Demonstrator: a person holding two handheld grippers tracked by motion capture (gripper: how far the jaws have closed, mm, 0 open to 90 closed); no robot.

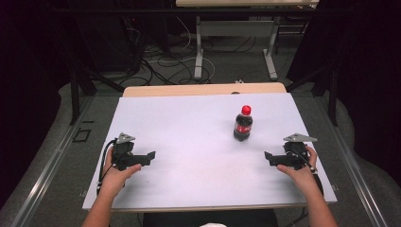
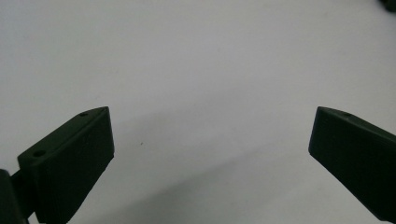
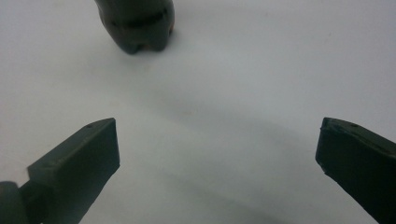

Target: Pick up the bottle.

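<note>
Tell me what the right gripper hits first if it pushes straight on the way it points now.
Probably nothing: the right gripper points across bare white table; the cola bottle stands left of its line.

glossy plastic bottle (image 1: 242, 124), matt white table (image 1: 189, 142), matt black gripper (image 1: 152, 155)

A white rectangular sheet (image 1: 189, 132) covers the light wooden counter (image 1: 189, 89); beyond it, tangled cables (image 1: 161, 66) lie on the grey floor (image 1: 227, 66) beneath a second table (image 1: 246, 4).
</note>
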